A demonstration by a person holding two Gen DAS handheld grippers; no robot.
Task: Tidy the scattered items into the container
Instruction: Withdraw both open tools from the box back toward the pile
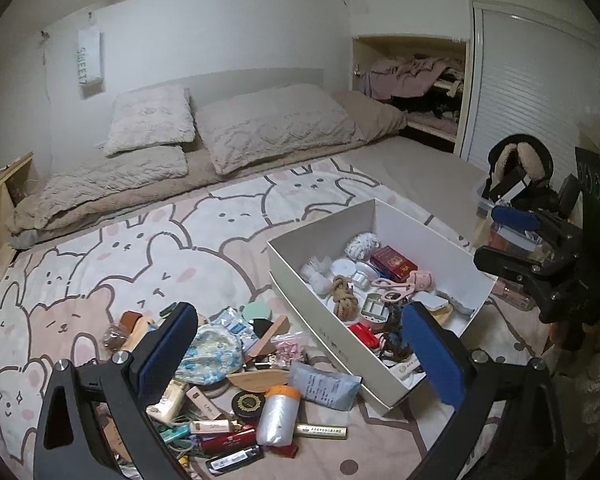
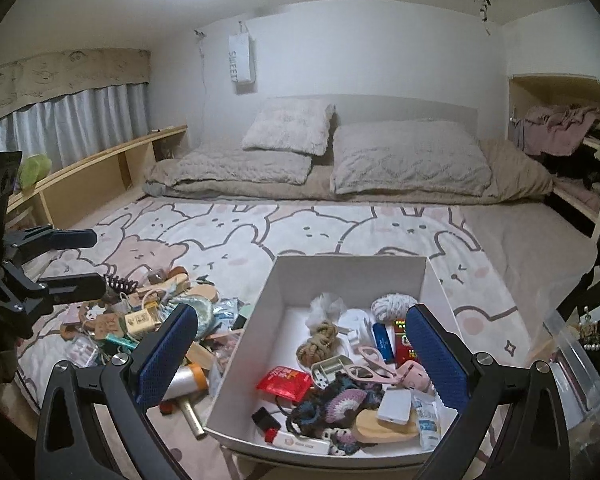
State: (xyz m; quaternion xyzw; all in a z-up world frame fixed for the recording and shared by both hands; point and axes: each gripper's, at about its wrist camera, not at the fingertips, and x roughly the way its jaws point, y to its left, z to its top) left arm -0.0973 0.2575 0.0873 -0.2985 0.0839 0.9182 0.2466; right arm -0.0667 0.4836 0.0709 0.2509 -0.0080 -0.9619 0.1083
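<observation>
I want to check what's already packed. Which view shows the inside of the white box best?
The right wrist view: it looks straight down into the white box, so the floor and most contents show. The left wrist view sees the box obliquely from the side, its near wall and a blue finger hiding part of the contents.

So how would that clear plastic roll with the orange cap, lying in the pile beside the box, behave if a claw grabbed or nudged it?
The clear plastic roll lies on its side and looks cylindrical, so a nudge would probably roll it, though the soft blanket may slow it. Its wrap looks glossy, so the pads might slip. It seems to be rolled film, likely light and a little squashy.
</observation>
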